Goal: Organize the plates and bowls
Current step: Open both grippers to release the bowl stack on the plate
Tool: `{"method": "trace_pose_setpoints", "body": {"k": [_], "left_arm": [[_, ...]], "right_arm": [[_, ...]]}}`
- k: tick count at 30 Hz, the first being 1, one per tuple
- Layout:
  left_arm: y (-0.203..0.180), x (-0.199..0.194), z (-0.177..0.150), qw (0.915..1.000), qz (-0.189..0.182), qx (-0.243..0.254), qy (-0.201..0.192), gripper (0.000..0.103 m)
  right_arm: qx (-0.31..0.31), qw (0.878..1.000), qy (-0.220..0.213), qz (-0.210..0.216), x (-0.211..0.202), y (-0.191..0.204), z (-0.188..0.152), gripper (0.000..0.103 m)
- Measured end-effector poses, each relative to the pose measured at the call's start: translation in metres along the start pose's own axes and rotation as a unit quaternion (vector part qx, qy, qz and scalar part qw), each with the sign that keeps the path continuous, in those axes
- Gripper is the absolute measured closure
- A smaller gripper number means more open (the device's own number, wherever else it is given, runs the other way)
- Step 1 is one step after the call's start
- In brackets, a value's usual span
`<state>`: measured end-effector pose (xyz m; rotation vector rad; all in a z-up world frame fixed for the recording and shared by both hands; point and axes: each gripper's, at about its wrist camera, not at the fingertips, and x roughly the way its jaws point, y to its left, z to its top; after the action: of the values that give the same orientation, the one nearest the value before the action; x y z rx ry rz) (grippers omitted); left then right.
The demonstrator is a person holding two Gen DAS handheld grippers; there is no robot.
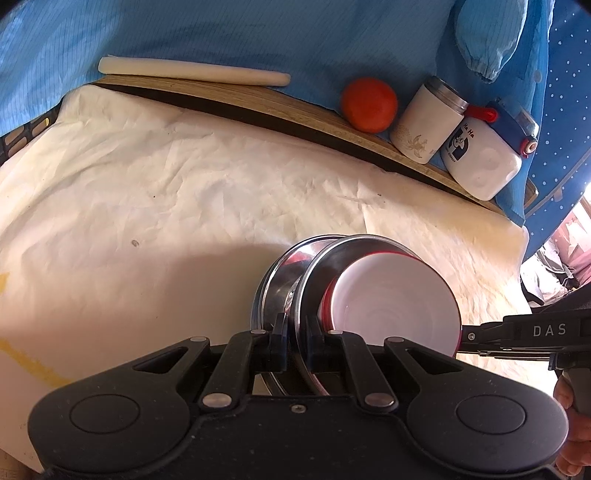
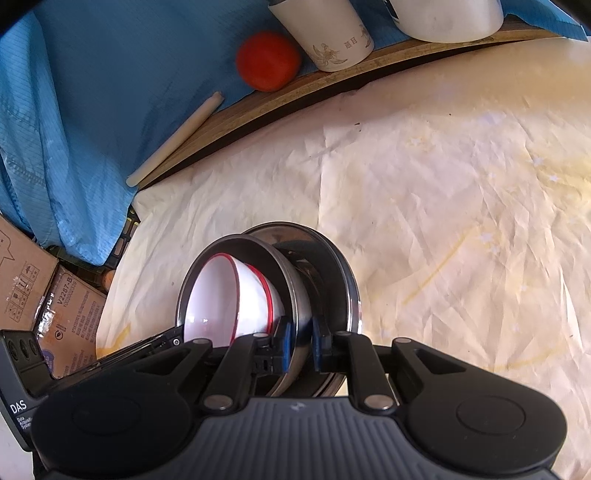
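Stack of dishes, held on edge above the desk: a white bowl with a red rim sits nested inside a shiny steel bowl, and behind that stands a second polished steel dish with a rolled lip, its hollow facing away from the white one. Left gripper, black with blue pads, is clamped on the rim of the steel bowl that carries the white bowl; right gripper is likewise closed on steel rim at the near edge of the stack, though which of the two metal rims it pinches cannot be told. In the left wrist view the other tool reaches in from the right and meets the white bowl's edge. White bowl: smooth, glossy, round, empty inside. Steel pieces: mirror-bright, round. Desk: covered with creased cream paper bearing faint yellow stains. Along its far side, a wooden board carrying a pale cylindrical stick, an orange-red ball, a white canister with a metal top and a white jar with a blue lid. Blue cloth hangs behind. Cardboard boxes stand beyond the desk's edge.
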<state>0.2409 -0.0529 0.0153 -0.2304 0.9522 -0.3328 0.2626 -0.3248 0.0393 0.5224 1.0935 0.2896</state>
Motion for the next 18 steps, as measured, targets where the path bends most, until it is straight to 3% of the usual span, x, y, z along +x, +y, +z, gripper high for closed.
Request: {"method": "trace_pose_setpoints", "body": {"k": [18], "left_arm": [[-0.0009, 0.0007, 0.0015, 1.0000, 0.005, 0.000, 0.000, 0.095]], "right_arm": [[-0.004, 1.000, -0.004, 0.004, -0.0006, 0.0003, 0.0006, 0.087]]}}
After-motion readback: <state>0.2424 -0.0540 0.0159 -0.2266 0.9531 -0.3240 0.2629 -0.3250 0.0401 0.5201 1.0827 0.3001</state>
